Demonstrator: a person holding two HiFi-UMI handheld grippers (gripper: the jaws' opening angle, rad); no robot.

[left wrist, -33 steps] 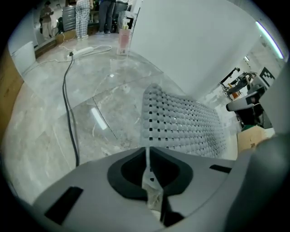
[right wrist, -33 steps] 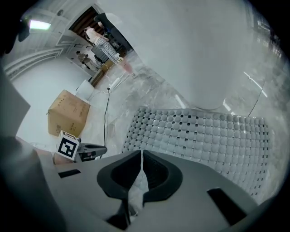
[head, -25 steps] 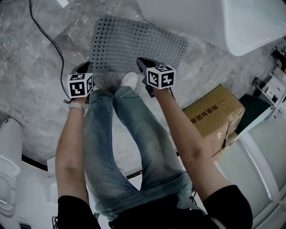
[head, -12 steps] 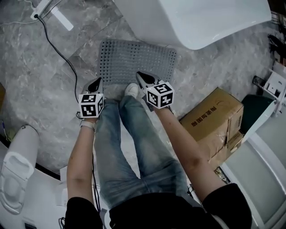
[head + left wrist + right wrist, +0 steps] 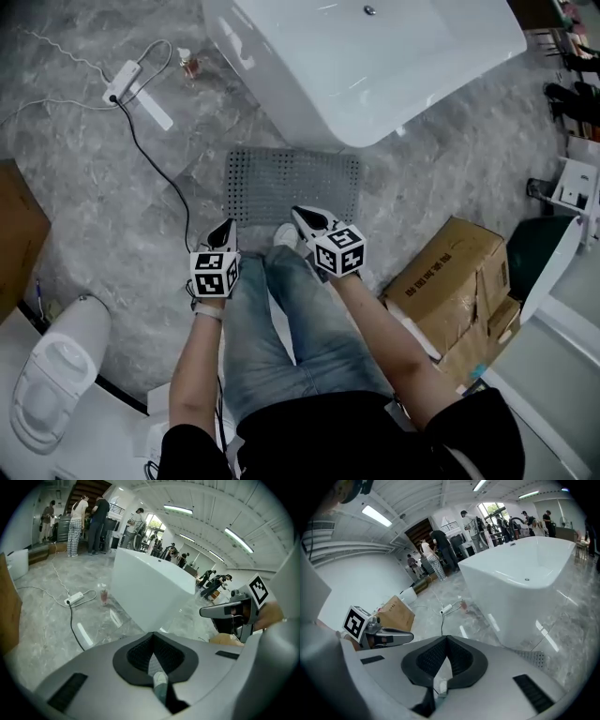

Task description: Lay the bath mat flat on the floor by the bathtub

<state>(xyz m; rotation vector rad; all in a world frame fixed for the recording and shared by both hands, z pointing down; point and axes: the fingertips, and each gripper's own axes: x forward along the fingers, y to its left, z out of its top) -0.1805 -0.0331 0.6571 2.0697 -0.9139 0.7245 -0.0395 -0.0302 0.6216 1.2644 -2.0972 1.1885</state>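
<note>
one bath mat (image 5: 291, 183), one bathtub (image 5: 366, 66), left gripper (image 5: 224, 227) and right gripper (image 5: 299, 214) closed.

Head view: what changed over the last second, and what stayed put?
The left gripper and right gripper lifted away from the bath mat's near edge, and the view rose with them, so more floor and bathtub show. Nothing was grasped or released; both grippers are shut and empty. The mat stayed flat beside the tub, the cardboard box in place.
</note>
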